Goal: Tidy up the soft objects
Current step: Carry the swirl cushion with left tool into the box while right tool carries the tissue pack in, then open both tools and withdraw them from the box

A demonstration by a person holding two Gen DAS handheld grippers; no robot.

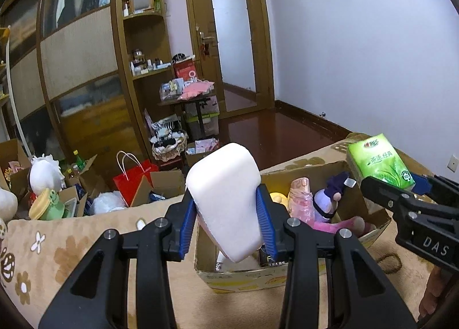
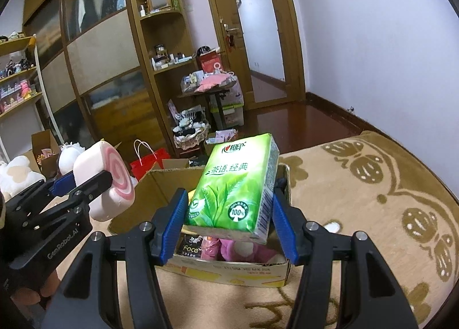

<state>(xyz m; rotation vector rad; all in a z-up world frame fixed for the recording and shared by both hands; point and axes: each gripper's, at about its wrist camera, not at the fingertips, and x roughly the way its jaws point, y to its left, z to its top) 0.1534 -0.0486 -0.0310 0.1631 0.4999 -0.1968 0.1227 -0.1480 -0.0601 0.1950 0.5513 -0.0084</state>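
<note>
My left gripper [image 1: 228, 214] is shut on a white squishy roll-cake toy [image 1: 226, 200] and holds it above the open cardboard box [image 1: 373, 211]. In the right wrist view the toy [image 2: 110, 185] shows its pink swirl face, at the left. My right gripper [image 2: 229, 214] is shut on a green tissue pack [image 2: 233, 185] and holds it above the box [image 2: 160, 182]. That pack [image 1: 378, 161] appears at the right of the left wrist view. The box holds a purple plush [image 1: 330, 200], a pink plush [image 1: 344, 224] and a pink wrapped packet [image 1: 299, 200].
The box stands on a beige flower-patterned bed cover [image 2: 373, 200]. Beyond the bed's edge lie a red paper bag [image 1: 133, 181], open cartons, plush toys [image 1: 46, 174] and a basket [image 1: 169, 142]. A wooden wardrobe, shelves and a door stand behind.
</note>
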